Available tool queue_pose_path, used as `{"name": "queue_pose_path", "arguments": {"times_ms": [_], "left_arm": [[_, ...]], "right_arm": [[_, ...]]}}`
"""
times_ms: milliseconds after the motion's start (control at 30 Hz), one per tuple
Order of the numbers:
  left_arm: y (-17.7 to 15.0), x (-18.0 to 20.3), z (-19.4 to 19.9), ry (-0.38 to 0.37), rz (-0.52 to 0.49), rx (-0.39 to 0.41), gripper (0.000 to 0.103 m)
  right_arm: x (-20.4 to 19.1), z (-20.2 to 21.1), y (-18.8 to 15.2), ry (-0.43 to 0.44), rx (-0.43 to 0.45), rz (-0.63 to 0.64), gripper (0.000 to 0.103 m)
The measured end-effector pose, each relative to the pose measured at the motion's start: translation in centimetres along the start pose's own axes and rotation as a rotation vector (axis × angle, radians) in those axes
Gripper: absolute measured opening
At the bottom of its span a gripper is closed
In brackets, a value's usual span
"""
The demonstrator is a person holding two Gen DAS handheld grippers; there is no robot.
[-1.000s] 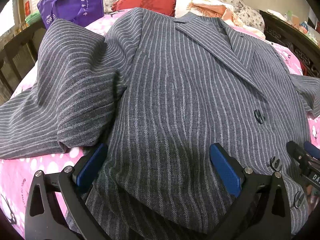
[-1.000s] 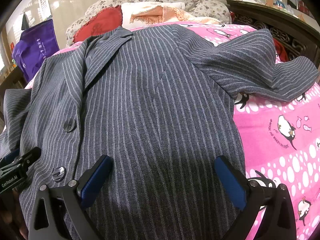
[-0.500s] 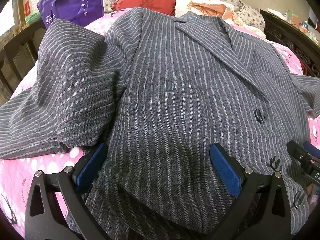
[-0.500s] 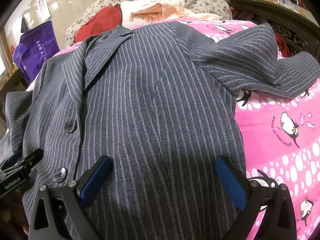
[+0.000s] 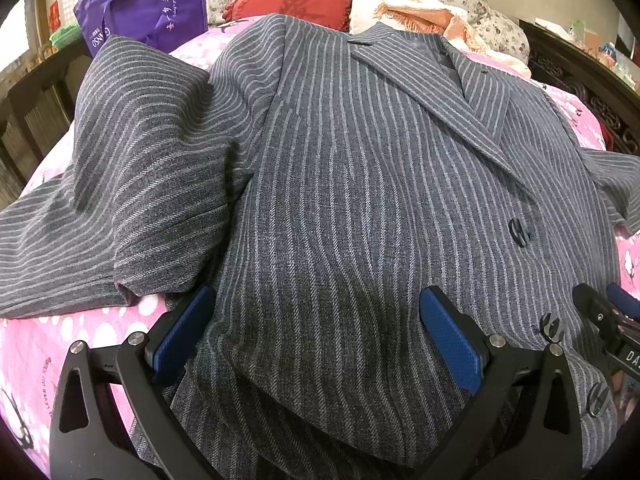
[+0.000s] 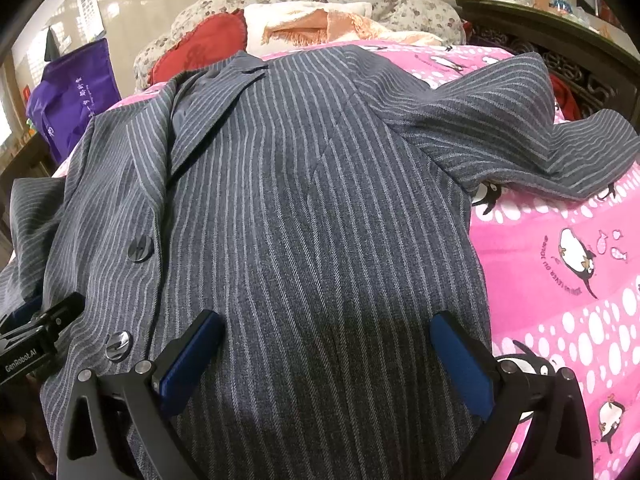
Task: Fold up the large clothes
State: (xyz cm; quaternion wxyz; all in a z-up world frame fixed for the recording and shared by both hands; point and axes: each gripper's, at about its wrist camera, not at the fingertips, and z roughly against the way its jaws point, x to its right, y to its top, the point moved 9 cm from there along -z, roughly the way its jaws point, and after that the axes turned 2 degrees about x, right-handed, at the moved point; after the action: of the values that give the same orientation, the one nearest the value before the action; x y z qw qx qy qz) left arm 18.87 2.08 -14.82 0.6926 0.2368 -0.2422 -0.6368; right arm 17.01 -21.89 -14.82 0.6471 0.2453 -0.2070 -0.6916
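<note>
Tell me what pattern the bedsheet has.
The bedsheet is bright pink with white dots and cartoon penguins, clearest in the right wrist view.

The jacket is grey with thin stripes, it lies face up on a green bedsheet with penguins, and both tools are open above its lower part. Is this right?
Not quite: the bedsheet is pink with white dots and penguins, not green; the right wrist view shows it clearly. The rest holds: the grey striped jacket lies face up, and the left tool and right tool are both open above its lower part.
</note>
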Motion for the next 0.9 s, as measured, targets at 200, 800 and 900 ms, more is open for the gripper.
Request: {"name": "queue_pose_path", "arguments": {"times_ms": [200,800,900], "left_arm": [[0.0,0.0,0.0,0.002,-0.001,0.000,0.103],[1.3,-4.1,10.3,-0.140,0.066,0.118,0.101],[0.6,-7.7,13.1,-0.140,0.086,0.160,0.101]], "right_arm": [[0.1,0.0,0.0,0.003,0.000,0.000,0.103],[-1.5,9.4,3.2,0.044,0.108,-0.010,0.096],[-4.1,14.0,3.1,0.115,0.194,0.047,0.103]]}}
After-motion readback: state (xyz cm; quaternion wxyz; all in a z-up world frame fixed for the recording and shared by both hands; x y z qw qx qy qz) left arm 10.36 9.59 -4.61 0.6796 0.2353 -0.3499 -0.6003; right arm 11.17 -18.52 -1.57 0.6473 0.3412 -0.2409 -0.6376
